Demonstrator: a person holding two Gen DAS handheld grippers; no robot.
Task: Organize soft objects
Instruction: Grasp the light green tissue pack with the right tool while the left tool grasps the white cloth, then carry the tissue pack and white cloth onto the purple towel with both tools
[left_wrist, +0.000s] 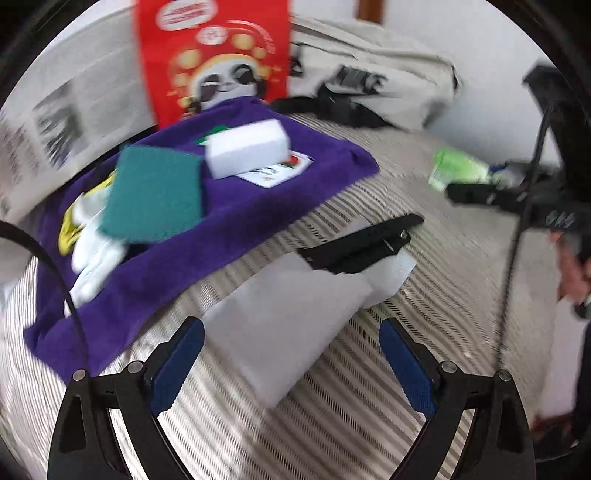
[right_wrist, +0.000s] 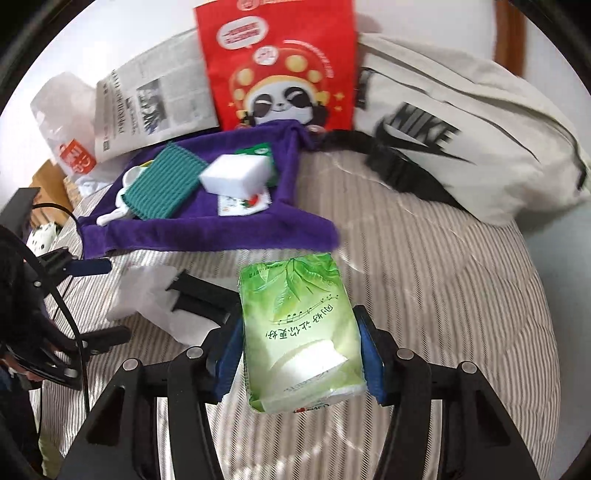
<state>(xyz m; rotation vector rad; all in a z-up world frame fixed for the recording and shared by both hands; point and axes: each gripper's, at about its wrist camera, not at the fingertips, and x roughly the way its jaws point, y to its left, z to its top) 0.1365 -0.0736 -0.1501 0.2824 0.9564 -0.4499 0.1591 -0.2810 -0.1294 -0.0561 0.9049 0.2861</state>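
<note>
Sponges already on purple towel (right_wrist: 207, 229) at 11; your right gripper (right_wrist: 301, 354) pinches tissue pack (right_wrist: 299, 332), left gripper (left_wrist: 291, 354) spread over white cloth (left_wrist: 288, 314), both still to place.

Readable markings:
- NIKE wordmark with swoosh, black, on the cream bag (right_wrist: 461, 122).
- Chinese characters, upside down, on the green tissue pack (right_wrist: 303, 332); too small to make out.
- Speech-bubble print on the red panda bag (right_wrist: 280, 62), newspaper (right_wrist: 155, 99) columns: illegible.
</note>
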